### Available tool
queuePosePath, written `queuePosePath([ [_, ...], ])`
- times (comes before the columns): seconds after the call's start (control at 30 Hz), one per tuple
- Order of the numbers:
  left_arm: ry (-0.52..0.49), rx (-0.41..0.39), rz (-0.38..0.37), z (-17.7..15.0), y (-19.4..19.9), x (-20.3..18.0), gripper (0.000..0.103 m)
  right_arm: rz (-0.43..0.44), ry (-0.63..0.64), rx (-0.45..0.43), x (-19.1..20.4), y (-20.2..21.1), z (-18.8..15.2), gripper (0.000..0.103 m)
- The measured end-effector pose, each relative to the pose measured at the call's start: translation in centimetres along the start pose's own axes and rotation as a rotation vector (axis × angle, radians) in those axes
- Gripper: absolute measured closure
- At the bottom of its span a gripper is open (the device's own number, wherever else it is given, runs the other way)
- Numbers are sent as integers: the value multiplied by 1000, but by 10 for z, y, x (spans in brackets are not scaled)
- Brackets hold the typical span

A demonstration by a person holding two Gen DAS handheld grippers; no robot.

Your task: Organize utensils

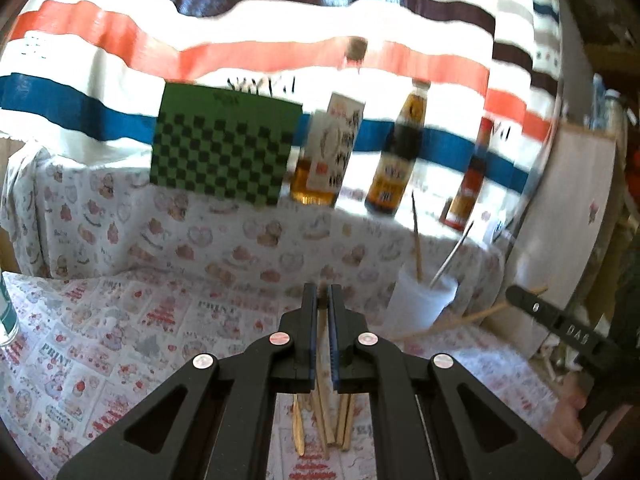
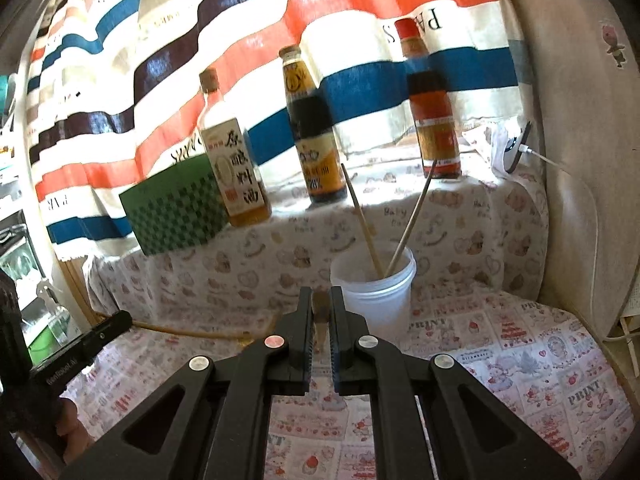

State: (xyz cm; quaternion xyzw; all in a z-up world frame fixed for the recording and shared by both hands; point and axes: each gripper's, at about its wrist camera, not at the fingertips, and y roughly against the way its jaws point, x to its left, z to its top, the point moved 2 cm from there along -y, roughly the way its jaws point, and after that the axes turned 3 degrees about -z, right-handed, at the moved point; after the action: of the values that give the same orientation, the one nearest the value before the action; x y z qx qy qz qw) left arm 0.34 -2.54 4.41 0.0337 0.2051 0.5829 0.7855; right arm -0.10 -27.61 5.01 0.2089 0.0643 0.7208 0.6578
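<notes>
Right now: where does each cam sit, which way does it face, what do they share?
Left wrist: on left gripper, facing shelf; right gripper at right edge.
Right wrist: on right gripper, facing white cup; left gripper at left edge.
Shared: white cup, bottles, green checkered box, each gripper clamping a chopstick.

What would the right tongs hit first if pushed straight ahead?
Probably the white cup, slightly right of the right tongs shut on a chopstick; depth is unclear, and they might pass its left side.
</notes>
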Motion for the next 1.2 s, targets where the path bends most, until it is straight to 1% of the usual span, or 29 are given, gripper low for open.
queuePosePath([
  [0.13,-19,-65,9,9,17,-1,99,29,-5,-39,1,11,3,95],
  [0.23,-23,-74,9,11,20,-1,99,45,13,-61,5,16,5,95],
  [0.37,-37,-62,4,10,18,-5,99,51,45,-65,13,17,2,95],
  [0.6,-35,-18,-2,2,6,-8,99,15,128,-97,27,20,-4,95],
  [0.7,-22,-38,-3,3,11,-7,99,13,142,-102,30,20,-5,95],
  [0.83,-8,-97,-9,12,26,-2,99,26,119,-94,27,20,-4,95],
  [0.9,-13,-121,14,16,31,0,99,23,106,-89,25,19,-3,95],
  [0.97,-5,-126,32,19,31,6,99,18,99,-88,23,19,-2,95],
  [1.1,40,-124,36,22,32,16,99,14,98,-89,22,19,-2,95],
  [1.2,39,-141,20,24,37,18,99,12,103,-91,21,18,-1,95],
])
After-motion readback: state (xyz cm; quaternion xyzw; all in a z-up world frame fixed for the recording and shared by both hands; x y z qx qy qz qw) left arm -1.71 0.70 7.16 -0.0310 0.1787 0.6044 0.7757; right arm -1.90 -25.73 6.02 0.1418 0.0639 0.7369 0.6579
